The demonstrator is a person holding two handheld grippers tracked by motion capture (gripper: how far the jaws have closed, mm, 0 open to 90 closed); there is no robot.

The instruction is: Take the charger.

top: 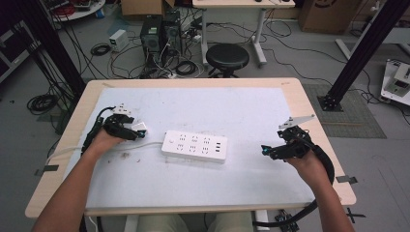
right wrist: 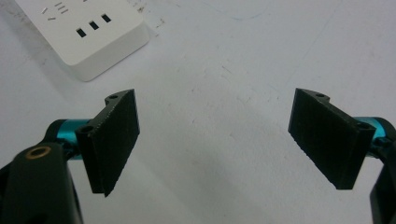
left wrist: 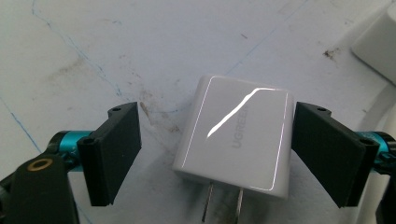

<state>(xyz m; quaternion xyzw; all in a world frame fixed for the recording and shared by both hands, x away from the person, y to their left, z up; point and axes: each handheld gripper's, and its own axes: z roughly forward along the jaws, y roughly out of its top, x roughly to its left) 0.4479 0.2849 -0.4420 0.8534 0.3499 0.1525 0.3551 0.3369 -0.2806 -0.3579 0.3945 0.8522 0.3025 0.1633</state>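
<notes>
A white UGREEN plug-in charger [left wrist: 236, 135] lies on the white mat with its two prongs pointing back at the camera. My left gripper [left wrist: 217, 133] is open around it: the right jaw touches the charger's side, and the left jaw stands a gap away. In the high view the charger [top: 139, 127] sits at the tip of the left gripper [top: 129, 128], just left of a white power strip [top: 194, 146]. My right gripper [top: 266, 151] rests on the mat to the right of the strip, open with nothing between its jaws [right wrist: 215, 121].
The power strip's end with three small ports [right wrist: 88, 32] lies ahead and left of the right gripper. Its white cable [top: 116, 146] runs left, under the left hand. A corner of the strip [left wrist: 378, 42] shows beyond the charger. The wooden table edge [top: 309, 106] borders the mat.
</notes>
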